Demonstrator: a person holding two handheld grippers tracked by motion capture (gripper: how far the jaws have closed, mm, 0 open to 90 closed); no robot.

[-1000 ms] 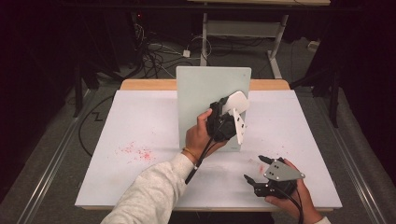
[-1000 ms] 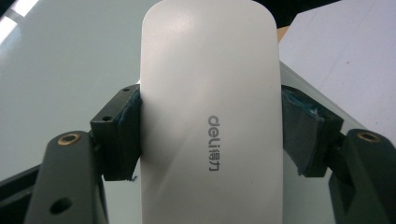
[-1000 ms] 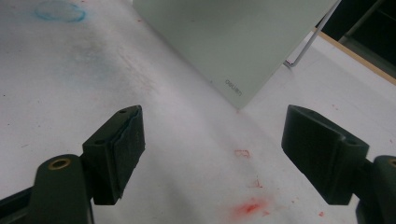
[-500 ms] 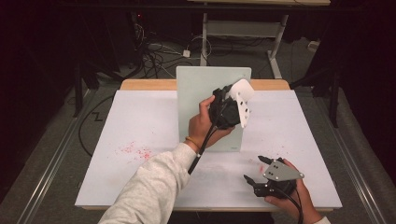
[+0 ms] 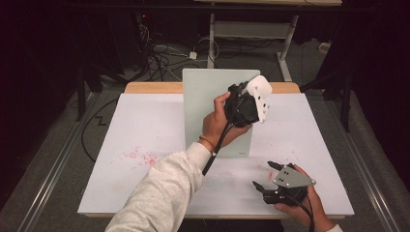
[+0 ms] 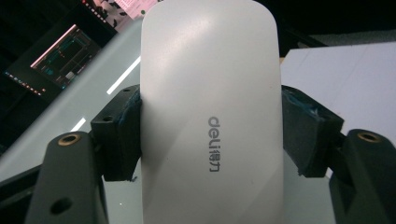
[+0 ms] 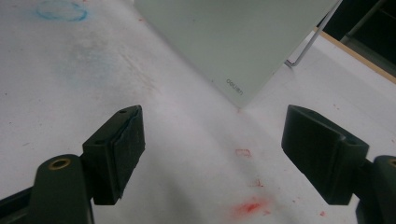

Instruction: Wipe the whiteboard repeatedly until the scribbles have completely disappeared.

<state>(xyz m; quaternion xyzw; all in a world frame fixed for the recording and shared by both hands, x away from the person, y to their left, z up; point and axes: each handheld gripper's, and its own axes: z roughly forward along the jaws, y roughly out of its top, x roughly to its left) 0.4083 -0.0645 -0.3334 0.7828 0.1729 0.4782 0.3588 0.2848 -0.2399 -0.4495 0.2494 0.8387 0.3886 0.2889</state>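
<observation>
**Item record: whiteboard eraser in use at standing board**

Dark room, cables on the floor behind; a worktop (image 5: 145, 125) under a white sheet carries the items listed.

1. Board (image 5: 208, 101). Pale grey-green glass panel, standing nearly upright near the far middle of the worktop, propped on a thin wire leg seen in the right gripper view. Small maker's mark at one lower corner. Its upright stance likely serves to present a face for wiping.

2. Eraser (image 6: 212, 112). White, smooth, oblong with rounded ends, grey "deli" lettering printed on the back. Located at the board's upper right corner, raised off the worktop; from the high view it appears pressed to or just beside the board face, contact not certain.

3. Left gripper (image 5: 244, 104). Jaws closed snugly against the eraser's two long sides, pads bearing on its flanks. Held high and turned toward the board, presumably to keep the wiping face flat to the glass.

4. Right gripper (image 5: 270, 176). Jaws spread wide, nothing between them. Rests low at the near right of the worktop, well apart from the board, seemingly parked out of the way.

5. Marks. Red stains (image 5: 140, 155) on the sheet left of the board and near the right gripper.
</observation>
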